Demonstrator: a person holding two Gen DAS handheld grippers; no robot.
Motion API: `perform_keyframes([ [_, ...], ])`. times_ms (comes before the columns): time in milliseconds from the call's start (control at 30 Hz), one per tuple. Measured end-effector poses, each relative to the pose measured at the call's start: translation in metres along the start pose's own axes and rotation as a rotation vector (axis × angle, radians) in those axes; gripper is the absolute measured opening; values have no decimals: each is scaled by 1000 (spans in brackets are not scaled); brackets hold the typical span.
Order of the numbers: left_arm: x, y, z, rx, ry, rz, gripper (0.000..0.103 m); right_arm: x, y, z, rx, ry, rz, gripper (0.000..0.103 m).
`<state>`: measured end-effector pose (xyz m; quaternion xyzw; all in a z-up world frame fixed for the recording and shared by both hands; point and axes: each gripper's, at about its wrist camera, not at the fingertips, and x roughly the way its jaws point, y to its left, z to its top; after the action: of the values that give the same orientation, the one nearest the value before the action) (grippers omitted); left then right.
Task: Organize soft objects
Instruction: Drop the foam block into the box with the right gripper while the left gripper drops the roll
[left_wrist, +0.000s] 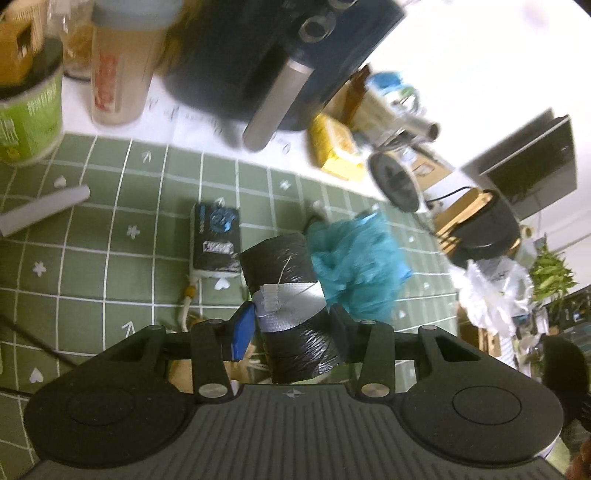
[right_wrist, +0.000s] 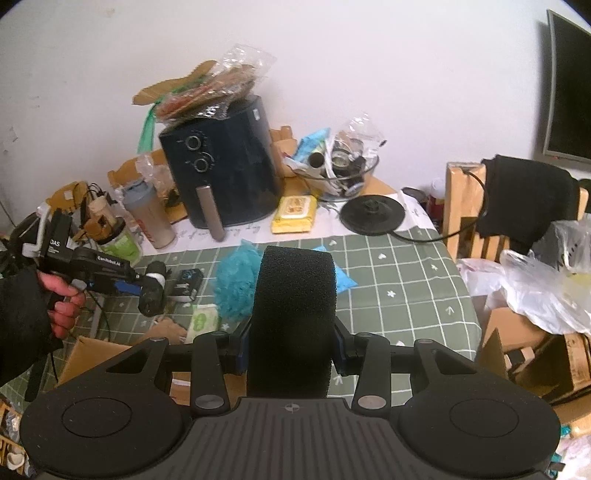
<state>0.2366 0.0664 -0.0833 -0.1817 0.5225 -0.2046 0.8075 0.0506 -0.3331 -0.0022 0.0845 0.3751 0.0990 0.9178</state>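
My left gripper (left_wrist: 291, 326) is shut on a black rolled bundle (left_wrist: 291, 295) bound by a grey strap, held above the green checked mat (left_wrist: 110, 240). It also shows in the right wrist view (right_wrist: 151, 290), at the left. My right gripper (right_wrist: 291, 343) is shut on a black foam sponge (right_wrist: 293, 306), held upright above the mat (right_wrist: 406, 280). A teal mesh bath pouf (left_wrist: 354, 266) lies on the mat just right of the bundle; in the right wrist view (right_wrist: 234, 284) it lies left of the sponge.
A dark air fryer (right_wrist: 225, 170) stands at the back, with a shaker bottle (right_wrist: 151, 218), a green tub (left_wrist: 26, 114), yellow wipes (right_wrist: 293, 214) and a black round base (right_wrist: 371, 214). A small black-and-blue box (left_wrist: 216, 236) and a tissue pack (right_wrist: 205, 321) lie on the mat. A cardboard box (right_wrist: 88, 358) sits near left.
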Motion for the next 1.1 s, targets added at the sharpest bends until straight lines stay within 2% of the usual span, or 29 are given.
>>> perform_keyframes([
  [267,-50,-35,-21,69,-74,8,43,-11,16,3,-20,-5,76,44],
  [467,-79,-57,-45,105,-92,4,43,-14,31,-1,-40,32,135,44],
  [667,-95,-69,-75,137,-82,-13,43,-14,51,-12,-66,91,184,44],
  [1100,-99,-77,-139,198,-13,13,45,8,79,-36,-82,291,173,45],
])
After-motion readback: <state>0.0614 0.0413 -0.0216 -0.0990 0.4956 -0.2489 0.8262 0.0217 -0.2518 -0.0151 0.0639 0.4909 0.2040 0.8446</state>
